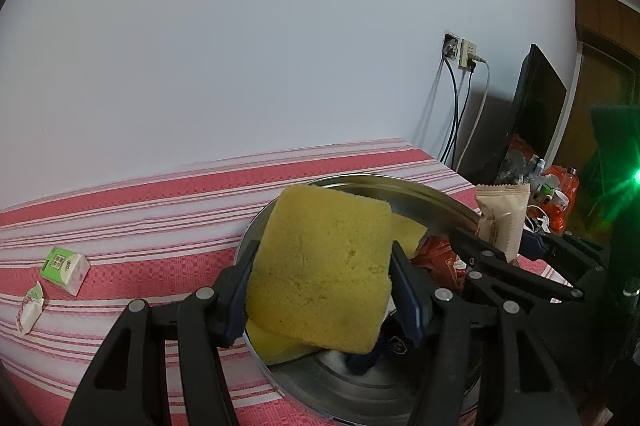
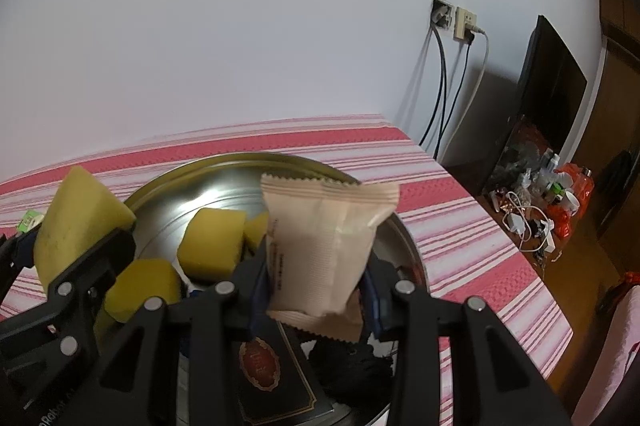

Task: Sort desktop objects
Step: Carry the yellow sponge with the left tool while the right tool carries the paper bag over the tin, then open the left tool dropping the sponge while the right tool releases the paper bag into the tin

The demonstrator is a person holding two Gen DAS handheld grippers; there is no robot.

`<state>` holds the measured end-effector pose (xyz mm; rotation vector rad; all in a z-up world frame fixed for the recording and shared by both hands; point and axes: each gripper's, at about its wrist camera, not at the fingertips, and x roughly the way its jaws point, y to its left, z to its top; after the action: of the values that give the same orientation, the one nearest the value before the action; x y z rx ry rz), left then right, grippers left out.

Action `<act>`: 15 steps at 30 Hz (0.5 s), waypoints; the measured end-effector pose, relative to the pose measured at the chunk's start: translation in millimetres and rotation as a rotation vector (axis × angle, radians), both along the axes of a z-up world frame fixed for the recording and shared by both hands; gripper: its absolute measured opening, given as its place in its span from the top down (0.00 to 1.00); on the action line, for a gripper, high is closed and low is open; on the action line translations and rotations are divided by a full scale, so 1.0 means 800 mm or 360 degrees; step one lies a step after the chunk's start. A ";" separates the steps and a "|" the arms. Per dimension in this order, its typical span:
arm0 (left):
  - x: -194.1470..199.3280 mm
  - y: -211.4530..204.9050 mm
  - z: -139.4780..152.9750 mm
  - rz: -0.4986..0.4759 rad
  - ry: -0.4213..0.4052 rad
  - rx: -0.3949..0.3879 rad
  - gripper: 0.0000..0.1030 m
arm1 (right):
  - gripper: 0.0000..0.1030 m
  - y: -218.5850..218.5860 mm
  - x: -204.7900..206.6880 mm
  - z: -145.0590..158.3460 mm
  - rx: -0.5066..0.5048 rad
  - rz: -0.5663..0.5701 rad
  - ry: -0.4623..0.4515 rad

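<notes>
My left gripper (image 1: 320,278) is shut on a yellow sponge (image 1: 320,266) and holds it above the round metal tray (image 1: 384,184). My right gripper (image 2: 316,274) is shut on a beige snack packet (image 2: 320,246) over the same tray (image 2: 168,182); it also shows in the left wrist view (image 1: 502,218). The held sponge shows at the left of the right wrist view (image 2: 76,214). In the tray lie other yellow sponges (image 2: 212,242), a dark box with a red emblem (image 2: 272,374) and a red packet (image 1: 438,258).
The tray sits on a red and white striped cloth (image 1: 160,210). A green and white carton (image 1: 64,268) and a small white packet (image 1: 30,306) lie on the cloth at the left. Cables, a black monitor (image 2: 552,82) and clutter (image 2: 536,202) are at the right.
</notes>
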<state>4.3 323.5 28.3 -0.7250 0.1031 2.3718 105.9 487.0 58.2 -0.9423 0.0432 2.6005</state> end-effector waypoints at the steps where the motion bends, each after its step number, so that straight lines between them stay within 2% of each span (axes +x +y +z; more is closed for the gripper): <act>1: 0.000 0.000 -0.001 0.0003 -0.0004 -0.0001 0.39 | 0.62 0.000 -0.001 -0.001 -0.0001 0.0001 -0.0005; 15: -0.004 0.012 -0.012 0.0014 -0.0051 -0.0048 0.39 | 0.62 0.008 -0.010 -0.018 0.0022 -0.0005 -0.0095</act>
<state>0.9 332.8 18.8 -0.7793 0.1225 2.3703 97.7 493.5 44.0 -1.0136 0.0104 2.5650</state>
